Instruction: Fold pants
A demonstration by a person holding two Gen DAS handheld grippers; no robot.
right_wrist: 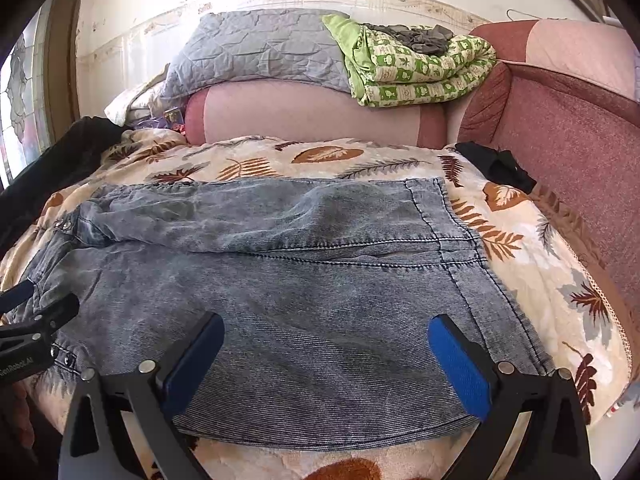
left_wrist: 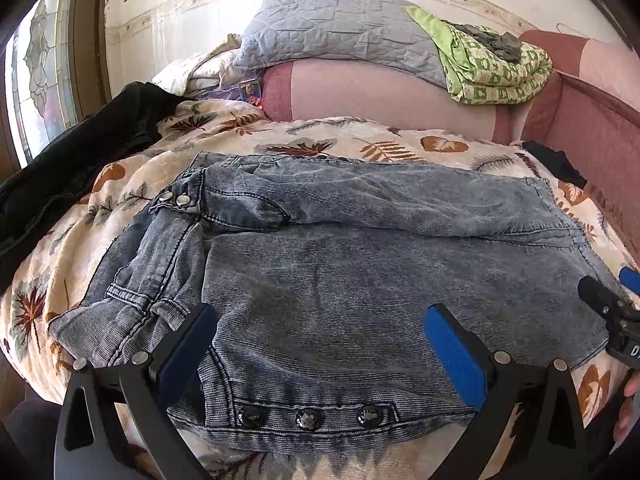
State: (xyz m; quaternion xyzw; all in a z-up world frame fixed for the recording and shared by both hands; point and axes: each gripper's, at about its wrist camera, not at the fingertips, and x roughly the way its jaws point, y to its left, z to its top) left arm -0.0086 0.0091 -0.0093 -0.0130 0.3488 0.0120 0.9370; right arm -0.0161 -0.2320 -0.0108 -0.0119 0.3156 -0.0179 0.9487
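Observation:
Grey-blue washed denim pants lie folded into a flat stack on a leaf-patterned blanket. The waistband with snaps is at the left, and three dark buttons line the near edge. My left gripper hovers open over the near left part of the denim, nothing between its blue pads. In the right wrist view the pants show their hems at the right, and my right gripper stands open above the near right part. Each gripper's tip shows at the edge of the other view.
A black garment lies at the left and another dark cloth at the right by the pink-red sofa arm. On the sofa back rest a grey quilted pillow and a green patterned blanket.

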